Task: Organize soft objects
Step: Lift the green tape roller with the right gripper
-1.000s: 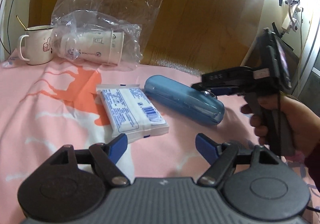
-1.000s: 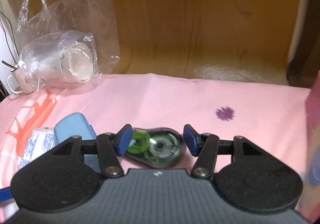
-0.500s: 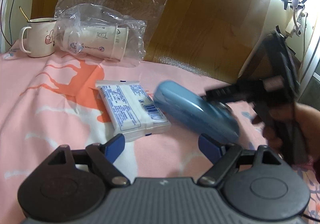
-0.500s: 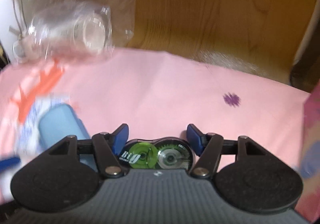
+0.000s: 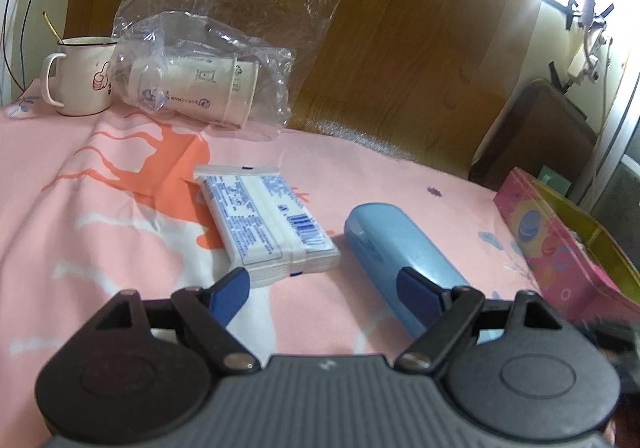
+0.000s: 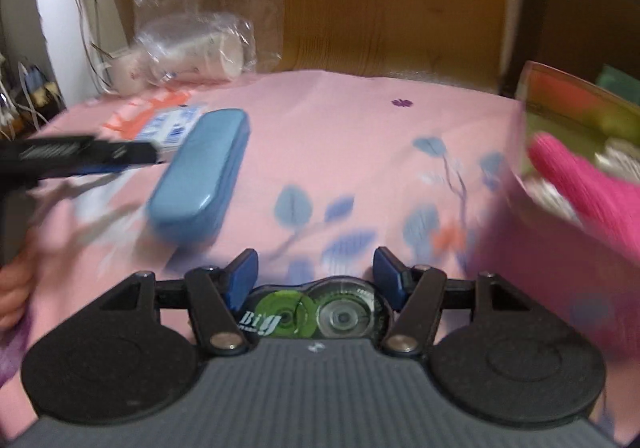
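Observation:
My right gripper is shut on a clear correction tape dispenser with a green wheel and holds it above the pink cloth. A pink box stands at its right, holding a bright pink soft item. My left gripper is open and empty just in front of a white tissue pack and a blue case. The left gripper also shows at the left of the right wrist view.
A clear plastic bag with paper cups lies at the back left beside a white mug. The pink box sits at the table's right edge. A wooden chair back stands behind the table.
My right gripper closed on the correction tape, lifted it and swung back right toward the pink box, leaving the left wrist view. The blue case shifted and turned. The left gripper stayed open.

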### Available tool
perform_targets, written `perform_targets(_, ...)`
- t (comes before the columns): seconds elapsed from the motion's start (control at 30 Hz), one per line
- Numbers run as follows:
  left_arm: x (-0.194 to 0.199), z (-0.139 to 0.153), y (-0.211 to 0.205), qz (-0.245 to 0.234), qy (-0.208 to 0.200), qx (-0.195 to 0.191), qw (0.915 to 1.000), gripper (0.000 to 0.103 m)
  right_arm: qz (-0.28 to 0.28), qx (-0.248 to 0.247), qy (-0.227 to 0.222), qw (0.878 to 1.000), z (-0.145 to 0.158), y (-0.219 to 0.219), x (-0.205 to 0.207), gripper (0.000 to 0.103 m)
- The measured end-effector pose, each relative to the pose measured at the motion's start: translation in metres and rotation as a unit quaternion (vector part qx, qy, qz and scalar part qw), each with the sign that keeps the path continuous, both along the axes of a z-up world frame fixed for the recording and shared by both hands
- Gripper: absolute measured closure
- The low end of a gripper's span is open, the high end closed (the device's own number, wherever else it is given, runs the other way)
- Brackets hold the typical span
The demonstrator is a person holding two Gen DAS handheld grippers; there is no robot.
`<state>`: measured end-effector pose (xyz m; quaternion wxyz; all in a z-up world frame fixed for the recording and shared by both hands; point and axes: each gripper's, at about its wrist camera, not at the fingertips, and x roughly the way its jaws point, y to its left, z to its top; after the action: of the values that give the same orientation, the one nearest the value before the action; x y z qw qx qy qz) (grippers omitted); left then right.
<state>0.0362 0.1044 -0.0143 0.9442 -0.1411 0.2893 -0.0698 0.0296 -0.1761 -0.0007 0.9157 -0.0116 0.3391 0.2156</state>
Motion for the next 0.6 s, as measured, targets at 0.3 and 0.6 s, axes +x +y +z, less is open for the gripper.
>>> perform_targets(0.3, -0.042, 0.022, -0.03, -0.092, -0.008, -0.031, 0.9953, 0.029, 0.044, 0.026, -0.085, 0.995, 0.003, -0.037, -0.077, 0.02)
perform_targets(0.6, -0.047, 0.002, -0.072, -0.181, 0.133, -0.133, 0.9653, 0.029, 0.13, -0.05, -0.072, 0.988, -0.016, -0.02, -0.038, 0.023)
